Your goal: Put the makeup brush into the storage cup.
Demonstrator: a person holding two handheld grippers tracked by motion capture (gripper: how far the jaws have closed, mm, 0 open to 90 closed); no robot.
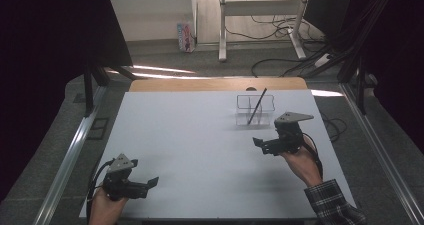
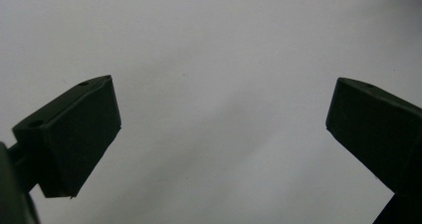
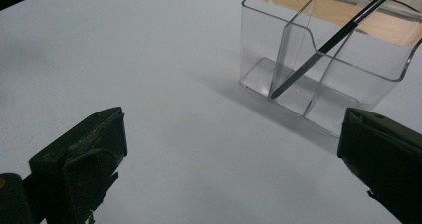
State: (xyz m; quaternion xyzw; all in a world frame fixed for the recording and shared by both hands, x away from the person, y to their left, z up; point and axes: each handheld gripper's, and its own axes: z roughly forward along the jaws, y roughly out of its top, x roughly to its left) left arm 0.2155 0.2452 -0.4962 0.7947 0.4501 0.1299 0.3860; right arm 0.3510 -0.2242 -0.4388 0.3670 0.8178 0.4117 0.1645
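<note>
surface: white sheet (image 1: 200, 135) over a wooden board whose far strip (image 1: 215, 84) stays bare; the white area is open across its left, middle and near parts.
organiser: clear plastic box (image 1: 255, 110) with inner dividers, standing upright toward the far right of the surface, well inside the right edge and near the far edge of the white sheet; in the right gripper view it sits ahead and to the right (image 3: 328, 69).
pen: thin dark stick (image 1: 257, 106) leaning in the organiser, its tip on the floor of a middle compartment against a divider (image 3: 318, 52), its upper end tilted past the rim.
right gripper: held just on the near side of the organiser (image 1: 262, 145), apart from it; fingers (image 3: 79, 169) wide apart, nothing between them, bare surface beneath.
left gripper: at the near left corner (image 1: 147, 182), close to the near edge and well apart from the organiser; fingers (image 2: 74, 134) spread wide, empty, facing plain white surface.
open room: broad clear span between the two grippers.
</note>
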